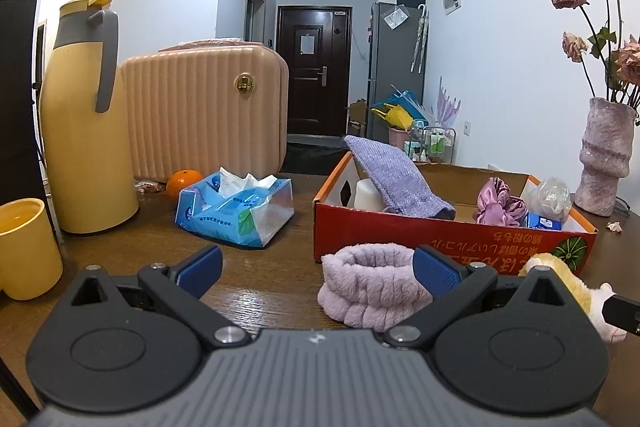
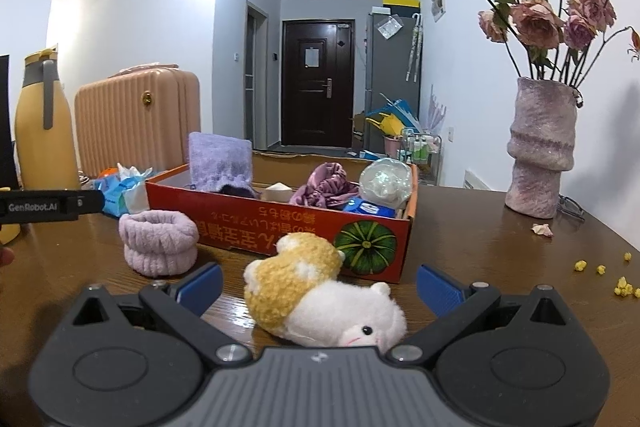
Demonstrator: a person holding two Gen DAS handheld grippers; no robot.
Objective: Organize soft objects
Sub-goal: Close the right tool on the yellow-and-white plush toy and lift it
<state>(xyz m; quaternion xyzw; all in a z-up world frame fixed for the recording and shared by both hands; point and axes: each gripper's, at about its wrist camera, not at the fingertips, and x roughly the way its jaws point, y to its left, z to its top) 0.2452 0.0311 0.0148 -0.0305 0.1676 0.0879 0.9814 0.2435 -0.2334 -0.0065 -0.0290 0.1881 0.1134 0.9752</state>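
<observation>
Plush hamster [image 2: 320, 301] lies between the right gripper [image 2: 318, 283] fingers, spread wide and empty, just before the red box [image 2: 304, 227]; light, squashy, probably best pinched across its body.

Fluffy cloth headband [image 1: 366, 285], glossy wood table [image 1: 256, 291], printed cardboard box [image 1: 452, 239].

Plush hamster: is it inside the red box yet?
No, the plush hamster lies on the table in front of the red box, between the open right gripper fingers.
</observation>
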